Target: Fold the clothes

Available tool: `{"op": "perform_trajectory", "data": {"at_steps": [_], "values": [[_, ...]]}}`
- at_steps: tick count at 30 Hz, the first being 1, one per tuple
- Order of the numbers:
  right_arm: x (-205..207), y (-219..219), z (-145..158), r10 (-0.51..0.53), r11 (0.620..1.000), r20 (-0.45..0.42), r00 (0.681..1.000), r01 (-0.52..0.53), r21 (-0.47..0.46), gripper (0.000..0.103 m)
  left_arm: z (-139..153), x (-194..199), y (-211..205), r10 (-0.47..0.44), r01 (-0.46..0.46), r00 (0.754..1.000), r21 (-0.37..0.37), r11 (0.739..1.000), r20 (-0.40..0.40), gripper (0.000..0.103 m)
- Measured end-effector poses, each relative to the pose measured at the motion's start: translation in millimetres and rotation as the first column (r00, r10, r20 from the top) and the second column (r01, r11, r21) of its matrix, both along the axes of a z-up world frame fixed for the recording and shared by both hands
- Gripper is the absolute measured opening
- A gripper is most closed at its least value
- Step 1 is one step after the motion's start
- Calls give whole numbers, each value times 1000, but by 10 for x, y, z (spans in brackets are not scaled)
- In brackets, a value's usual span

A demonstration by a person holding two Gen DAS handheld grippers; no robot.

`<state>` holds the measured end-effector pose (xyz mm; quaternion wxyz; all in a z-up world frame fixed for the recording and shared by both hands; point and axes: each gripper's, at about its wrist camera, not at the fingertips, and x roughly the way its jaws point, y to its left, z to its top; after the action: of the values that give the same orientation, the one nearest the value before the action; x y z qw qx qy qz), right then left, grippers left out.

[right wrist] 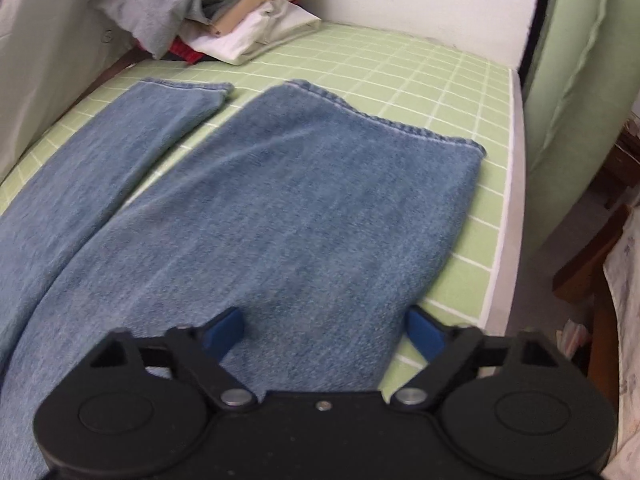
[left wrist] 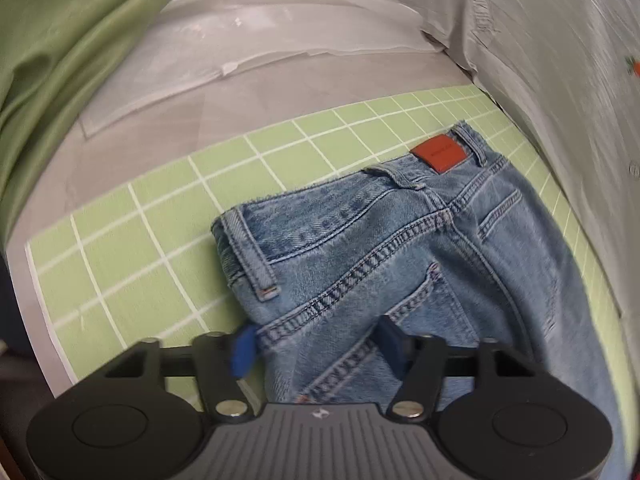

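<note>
Two tools spread: left tool (left wrist: 316, 344) straddles the jeans (left wrist: 400, 248) waist side edge, right tool (right wrist: 324, 330) the leg's outer edge; jeans stretched lengthwise between them.

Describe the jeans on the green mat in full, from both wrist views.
The jeans are light blue washed denim, lying flat, back side up, on the green gridded mat. The left wrist view shows the waistband, belt loops, a rust-red patch, heavy seams and back pockets. The right wrist view shows both legs spread apart, hems away from the camera. The left gripper is open astride the waist edge; the right gripper is open around the nearer leg's edge.
</note>
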<state>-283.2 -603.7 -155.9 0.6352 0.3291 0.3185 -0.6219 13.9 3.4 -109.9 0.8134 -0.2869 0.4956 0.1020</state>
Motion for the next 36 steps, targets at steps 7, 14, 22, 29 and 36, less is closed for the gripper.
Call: {"op": "perform_trajectory", "data": {"at_steps": [7, 14, 22, 29, 36], "values": [[-196, -87, 123, 21, 998, 216, 976, -32, 47, 8, 269, -177, 61, 101, -88, 988, -113, 990, 113, 11], [-173, -1, 746, 212, 973, 275, 938, -176, -150, 8, 847, -318, -49, 132, -115, 944, -73, 991, 303, 9], [-113, -214, 1628, 363, 911, 409, 837, -227, -344, 7, 1409, -373, -212, 186, -185, 889, -45, 982, 418, 9], [63, -417, 1504, 372, 910, 375, 849, -254, -328, 7, 1469, -168, -353, 210, -233, 876, -1, 973, 434, 9], [644, -891, 1414, 378, 916, 336, 863, -295, -272, 7, 1350, 468, -651, 184, -218, 896, 40, 975, 405, 9]]}}
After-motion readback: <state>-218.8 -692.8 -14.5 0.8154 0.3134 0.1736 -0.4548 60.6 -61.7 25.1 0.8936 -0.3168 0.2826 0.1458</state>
